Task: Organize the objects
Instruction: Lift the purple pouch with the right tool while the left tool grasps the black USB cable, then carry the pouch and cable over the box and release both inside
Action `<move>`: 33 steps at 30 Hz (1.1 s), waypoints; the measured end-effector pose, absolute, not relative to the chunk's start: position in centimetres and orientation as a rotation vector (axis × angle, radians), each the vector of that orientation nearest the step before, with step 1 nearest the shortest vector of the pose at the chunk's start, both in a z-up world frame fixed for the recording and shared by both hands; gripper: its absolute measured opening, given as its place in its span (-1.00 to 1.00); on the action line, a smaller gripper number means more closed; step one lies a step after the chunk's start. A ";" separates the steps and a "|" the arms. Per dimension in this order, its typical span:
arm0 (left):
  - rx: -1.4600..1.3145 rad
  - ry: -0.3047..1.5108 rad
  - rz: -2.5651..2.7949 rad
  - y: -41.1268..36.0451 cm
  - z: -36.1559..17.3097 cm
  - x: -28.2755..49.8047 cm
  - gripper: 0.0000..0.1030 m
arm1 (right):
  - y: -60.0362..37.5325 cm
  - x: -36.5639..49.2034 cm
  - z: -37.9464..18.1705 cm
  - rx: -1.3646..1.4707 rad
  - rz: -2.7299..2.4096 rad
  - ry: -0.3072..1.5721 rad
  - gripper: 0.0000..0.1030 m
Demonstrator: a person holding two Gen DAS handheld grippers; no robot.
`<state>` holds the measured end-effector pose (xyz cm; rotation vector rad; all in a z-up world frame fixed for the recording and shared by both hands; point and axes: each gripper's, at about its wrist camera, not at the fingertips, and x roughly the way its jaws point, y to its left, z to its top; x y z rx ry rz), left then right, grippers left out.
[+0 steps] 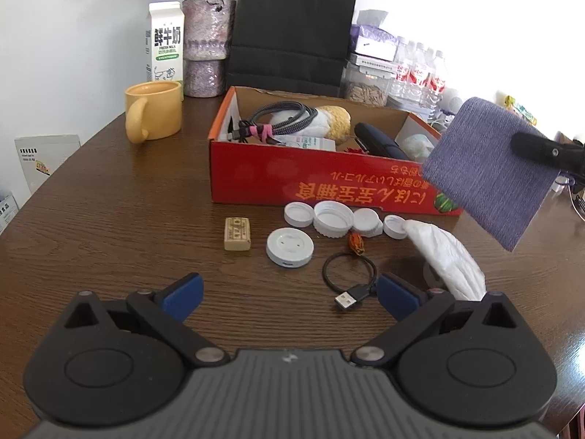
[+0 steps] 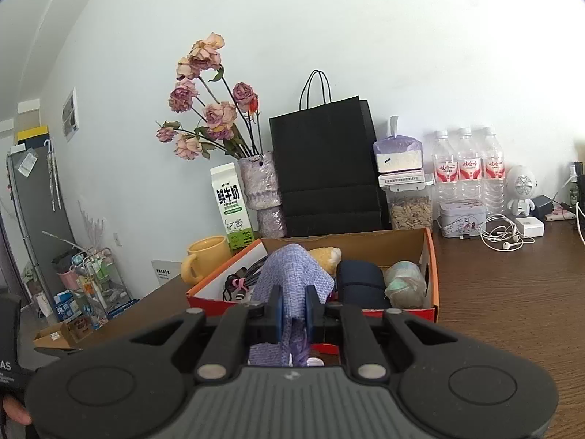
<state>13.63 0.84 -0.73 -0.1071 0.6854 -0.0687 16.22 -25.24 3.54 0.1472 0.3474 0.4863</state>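
Above the red cardboard box (image 1: 292,168), the right gripper (image 2: 292,309) pinches a woven purple cloth (image 1: 482,168), jaws nearly closed on it. Left gripper (image 1: 289,298): jaws wide, empty, over the dark wood-grain tabletop (image 1: 109,226). Ribbed white caps (image 1: 331,217) lie along the box's near wall.
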 end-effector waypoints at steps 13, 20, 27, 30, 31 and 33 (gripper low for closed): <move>0.064 0.703 -0.145 -4.0 -3.0 15.5 0.74 | -26.3 16.4 1.0 0.202 0.488 0.395 -0.79; 0.192 0.696 -0.236 -5.8 -3.8 16.3 -0.08 | -26.9 16.9 0.0 0.223 0.498 0.417 -0.79; 0.195 0.710 -0.333 -6.1 -3.8 16.9 -0.52 | -27.0 17.3 -0.6 0.237 0.508 0.432 -0.79; 0.143 0.729 -0.341 -5.9 -3.8 16.9 -0.75 | -27.1 17.4 -0.7 0.240 0.508 0.435 -0.79; 0.136 0.730 -0.329 -5.9 -3.7 16.8 -0.76 | -27.1 17.5 -0.8 0.242 0.508 0.439 -0.79; 0.118 0.729 -0.313 -5.8 -3.6 16.6 -0.76 | -27.1 17.5 -0.9 0.243 0.509 0.441 -0.79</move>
